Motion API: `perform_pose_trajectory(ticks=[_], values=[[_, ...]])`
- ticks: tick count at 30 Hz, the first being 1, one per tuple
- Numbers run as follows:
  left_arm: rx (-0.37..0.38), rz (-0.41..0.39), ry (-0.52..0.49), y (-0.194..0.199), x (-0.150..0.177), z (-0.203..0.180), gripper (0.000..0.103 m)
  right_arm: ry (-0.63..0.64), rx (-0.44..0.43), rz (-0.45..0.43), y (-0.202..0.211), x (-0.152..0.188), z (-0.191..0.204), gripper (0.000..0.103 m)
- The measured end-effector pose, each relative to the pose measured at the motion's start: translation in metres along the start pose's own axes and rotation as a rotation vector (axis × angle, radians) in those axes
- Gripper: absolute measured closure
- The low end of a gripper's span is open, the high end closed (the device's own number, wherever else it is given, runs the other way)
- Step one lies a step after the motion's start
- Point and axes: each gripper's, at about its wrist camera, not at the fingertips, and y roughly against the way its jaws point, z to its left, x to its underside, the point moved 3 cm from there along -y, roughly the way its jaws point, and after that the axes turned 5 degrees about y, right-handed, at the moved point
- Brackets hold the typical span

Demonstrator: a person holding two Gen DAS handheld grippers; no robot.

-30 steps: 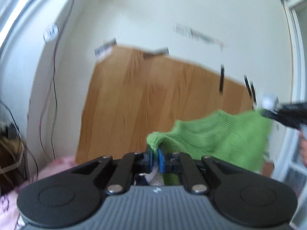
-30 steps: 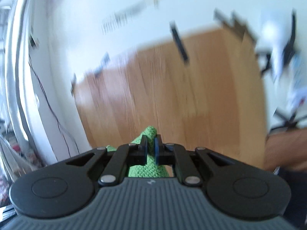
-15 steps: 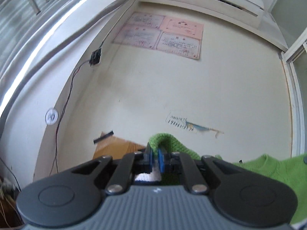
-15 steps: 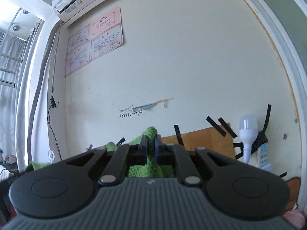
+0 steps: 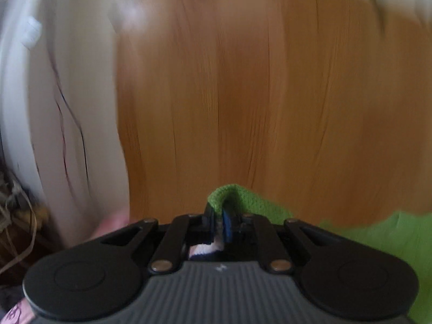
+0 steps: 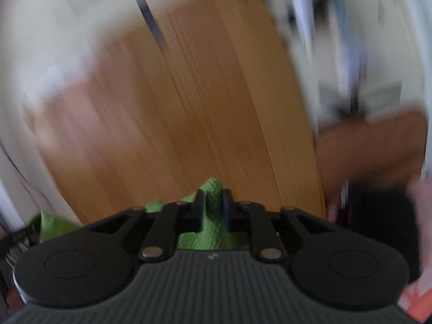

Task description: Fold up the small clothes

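A green knitted garment (image 5: 383,232) hangs between both grippers over a wooden table (image 5: 243,94). My left gripper (image 5: 220,213) is shut on a fold of its edge, which loops above the fingertips. My right gripper (image 6: 213,199) is shut on another corner of the green garment (image 6: 213,189), with cloth bunched behind the fingers and trailing to the left. Both views are blurred by motion.
The wooden table (image 6: 189,121) fills the middle of both views, with a white wall (image 5: 67,94) and dark cables to its left. A brown surface (image 6: 372,145) lies right of the table. Pink cloth (image 5: 113,221) lies at the table's left edge.
Both grippers have swung down from facing the wall to facing the table, still holding the green garment. Half a second ago they were raised high.
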Motion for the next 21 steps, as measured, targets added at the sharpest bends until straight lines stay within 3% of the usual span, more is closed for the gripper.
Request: perform_pose_trajectory(ticks=[2,4,6,9,11,13,14,15,17,18,21], values=[[-0.061,0.188,-0.054,-0.063,0.048,-0.005,0.097,-0.002,0.086,0.127,-0.05,0.041,-0.028,0.077],[-0.073,0.267,-0.04,-0.094,0.08,0.005,0.096,-0.092,0.08,0.166,-0.065,0.068,-0.062,0.076],[-0.067,0.263,-0.025,-0.103,0.09,0.015,0.091,-0.152,0.057,0.191,-0.063,0.084,-0.089,0.076],[-0.038,0.247,-0.017,-0.104,0.086,0.023,0.084,-0.107,0.077,0.229,-0.055,0.101,-0.108,0.07],[-0.026,0.24,-0.03,-0.106,0.082,0.022,0.084,-0.048,0.11,0.247,-0.048,0.111,-0.112,0.048],[-0.028,0.246,-0.04,-0.113,0.076,0.019,0.084,0.016,0.161,0.251,-0.041,0.122,-0.114,0.036],[-0.028,0.25,-0.041,-0.116,0.075,0.017,0.084,0.045,0.183,0.266,-0.041,0.13,-0.114,0.036],[-0.03,0.254,-0.043,-0.119,0.075,0.014,0.084,0.059,0.191,0.295,-0.044,0.136,-0.116,0.037],[-0.037,0.262,-0.048,-0.114,0.072,0.01,0.084,0.051,0.192,0.366,-0.052,0.149,-0.121,0.085],[-0.038,0.265,-0.046,-0.112,0.071,0.01,0.084,0.098,0.228,0.333,-0.049,0.151,-0.118,0.094],[-0.023,0.269,-0.043,-0.112,0.069,0.014,0.083,0.155,0.287,0.283,-0.035,0.142,-0.119,0.095]])
